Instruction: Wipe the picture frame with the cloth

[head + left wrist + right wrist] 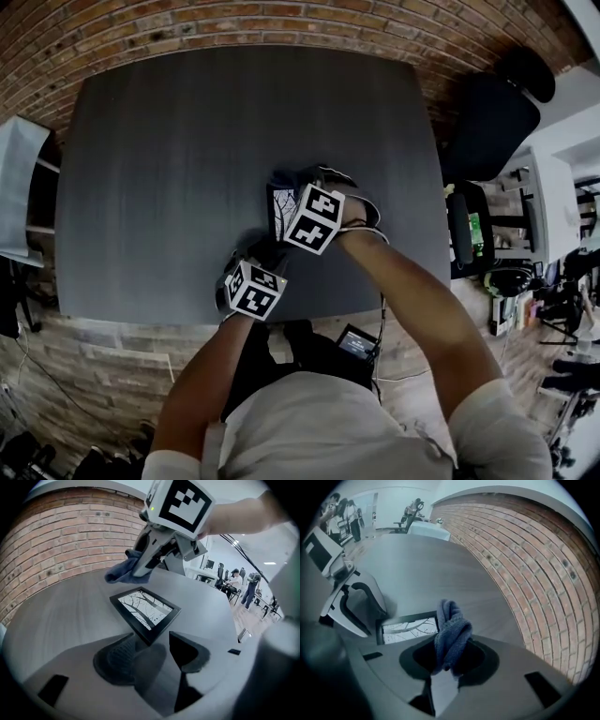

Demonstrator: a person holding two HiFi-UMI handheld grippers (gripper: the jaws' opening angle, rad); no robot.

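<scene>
A black picture frame (145, 610) with a tree print lies flat on the dark grey table (187, 141). My left gripper (150, 653) is open, and the frame's near corner sits between its jaws without either pad touching it. Just above the frame's far edge, my right gripper (450, 656) is shut on a bunched blue cloth (452, 637). That cloth (122, 571) hangs in front of its fingers in the left gripper view. In the head view the frame (279, 211) is partly hidden behind the right gripper's marker cube (314, 217). The left gripper's cube (255, 289) sits at the table's near edge.
A brick wall (234, 23) runs along the table's far side. A black office chair (492, 112) stands to the right and a white shelf (19, 187) to the left. Several people (234, 581) are far off in the room.
</scene>
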